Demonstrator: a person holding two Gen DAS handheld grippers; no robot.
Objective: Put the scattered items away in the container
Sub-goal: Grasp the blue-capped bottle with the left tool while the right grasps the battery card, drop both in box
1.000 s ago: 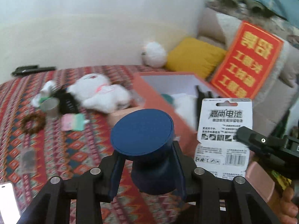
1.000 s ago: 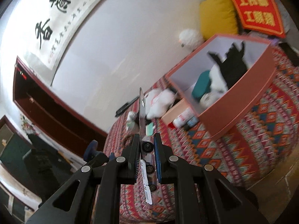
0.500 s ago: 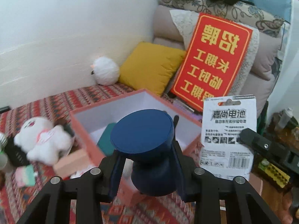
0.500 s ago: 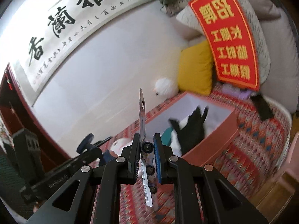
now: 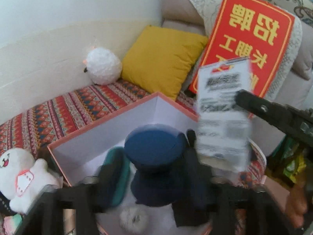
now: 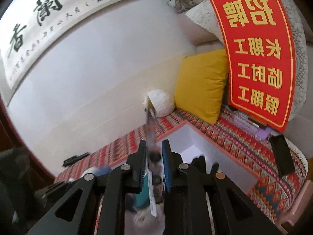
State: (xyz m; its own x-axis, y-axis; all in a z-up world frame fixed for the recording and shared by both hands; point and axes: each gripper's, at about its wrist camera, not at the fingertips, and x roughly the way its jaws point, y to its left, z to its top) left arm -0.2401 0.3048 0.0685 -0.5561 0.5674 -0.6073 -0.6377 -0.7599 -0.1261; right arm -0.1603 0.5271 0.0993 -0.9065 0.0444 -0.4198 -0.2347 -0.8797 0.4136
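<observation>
Bg first: a red sign [image 6: 258, 52] with yellow characters leans on the sofa cushions, a yellow pillow [image 5: 162, 60] beside it, a round white plush ball [image 5: 103, 65] against the wall. On the patterned cloth [image 5: 64, 109] a white plush toy [image 5: 21, 174] lies just left of the box, touching its corner area. A black slab-shaped device [image 6: 281, 156] lies on the cloth right of the box, under the sign.

The pink box [image 5: 101, 126] (white inside) sits open in front of both tools. Already inside: a teal case [image 5: 120, 178], a black item [image 6: 201, 161] w/ prongs sticking up, something grey and fluffy [image 5: 135, 220] at the near end.

Left gripper [image 5: 154, 178]: fingers blurred on either side of the dark blue round-capped object [image 5: 154, 150], which sits above the box interior; whether they still pinch it can't be told.

Right gripper [image 6: 154, 156]: fingers parted, a gap visible each side of the battery card [image 6: 151, 176], which stands edge-on between them, not clamped, over the box. In the left wrist view the same card [image 5: 223, 117] is motion-blurred, above the box's right rim, w/ the right tool's black finger [image 5: 254, 105] across it.
</observation>
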